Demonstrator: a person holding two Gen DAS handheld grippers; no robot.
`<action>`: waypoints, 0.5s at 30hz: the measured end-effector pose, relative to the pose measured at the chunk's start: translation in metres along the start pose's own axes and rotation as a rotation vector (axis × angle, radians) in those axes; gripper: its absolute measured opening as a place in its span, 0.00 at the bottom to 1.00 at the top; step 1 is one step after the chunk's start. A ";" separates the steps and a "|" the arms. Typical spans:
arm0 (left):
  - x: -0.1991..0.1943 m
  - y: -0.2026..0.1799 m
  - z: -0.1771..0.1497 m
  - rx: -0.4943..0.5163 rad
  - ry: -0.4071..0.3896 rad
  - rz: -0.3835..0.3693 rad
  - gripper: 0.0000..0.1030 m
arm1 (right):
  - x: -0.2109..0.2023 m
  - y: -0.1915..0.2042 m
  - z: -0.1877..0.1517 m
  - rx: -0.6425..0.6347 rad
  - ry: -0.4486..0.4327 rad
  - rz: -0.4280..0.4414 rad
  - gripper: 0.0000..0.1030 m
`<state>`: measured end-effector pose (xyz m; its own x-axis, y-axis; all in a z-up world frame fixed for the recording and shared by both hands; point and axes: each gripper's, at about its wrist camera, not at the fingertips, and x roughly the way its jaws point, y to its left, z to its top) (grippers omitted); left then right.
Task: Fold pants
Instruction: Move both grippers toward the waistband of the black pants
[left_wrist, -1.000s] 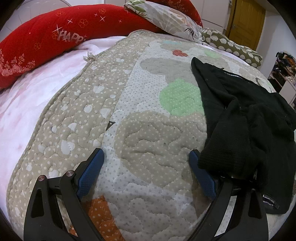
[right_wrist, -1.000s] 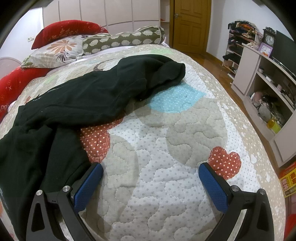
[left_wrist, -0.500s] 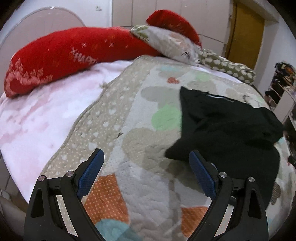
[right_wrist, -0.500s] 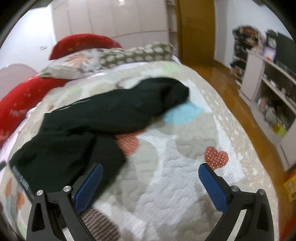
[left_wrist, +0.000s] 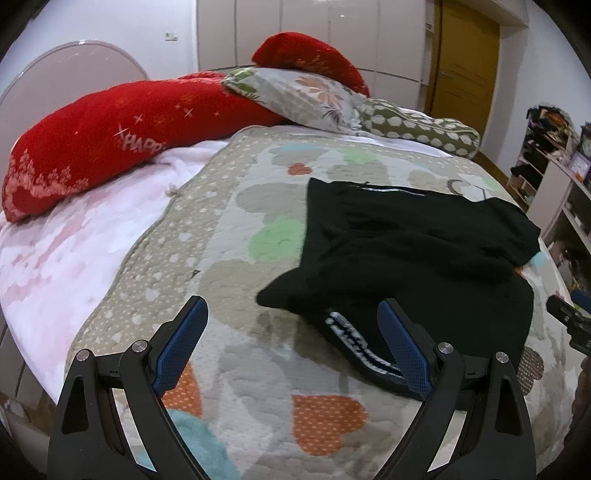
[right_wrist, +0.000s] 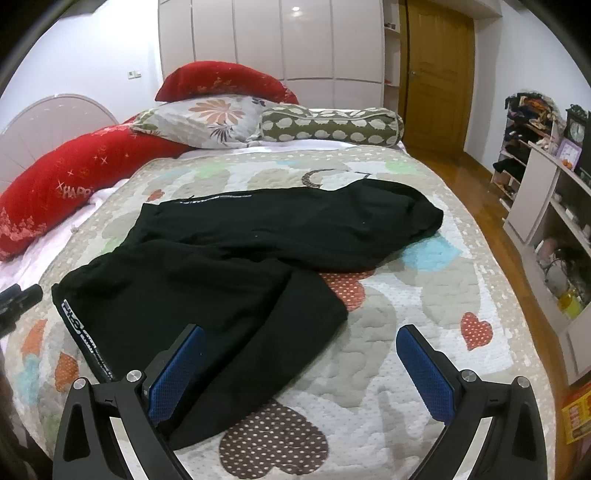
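Black pants (right_wrist: 236, 258) lie rumpled across the heart-patterned quilt (right_wrist: 424, 306), the waistband with white lettering (right_wrist: 79, 328) toward the near left and one leg stretched to the far right. In the left wrist view the same pants (left_wrist: 406, 251) sit right of centre. My left gripper (left_wrist: 291, 339) is open above the quilt, its right finger over the waistband edge. My right gripper (right_wrist: 299, 363) is open too, held above the pants' near edge, with nothing between its blue pads.
Red bolsters (right_wrist: 74, 184), a floral pillow (right_wrist: 207, 122) and a spotted bolster (right_wrist: 332, 123) line the head of the bed. White shelves (right_wrist: 546, 206) and a wooden floor (right_wrist: 480, 192) lie to the right. A pink sheet (left_wrist: 55, 258) shows at the left.
Both grippers have pulled back and risen from the bed, so more of the pants and the room shows. Both have stayed open with nothing held.
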<state>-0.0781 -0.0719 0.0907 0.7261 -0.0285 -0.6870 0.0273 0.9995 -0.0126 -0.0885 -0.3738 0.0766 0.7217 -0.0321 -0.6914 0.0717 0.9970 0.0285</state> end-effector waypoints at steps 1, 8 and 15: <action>-0.001 -0.003 0.000 0.005 -0.003 -0.002 0.91 | 0.000 0.002 0.000 -0.006 0.003 -0.002 1.00; 0.000 -0.022 0.000 0.035 -0.009 -0.011 0.91 | 0.003 0.009 0.001 -0.018 0.018 0.004 1.00; 0.000 -0.030 -0.001 0.040 -0.008 -0.023 0.91 | 0.005 0.013 0.000 -0.021 0.024 0.008 1.00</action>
<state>-0.0795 -0.1019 0.0899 0.7305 -0.0517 -0.6810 0.0717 0.9974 0.0012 -0.0834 -0.3612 0.0735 0.7056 -0.0224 -0.7083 0.0511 0.9985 0.0193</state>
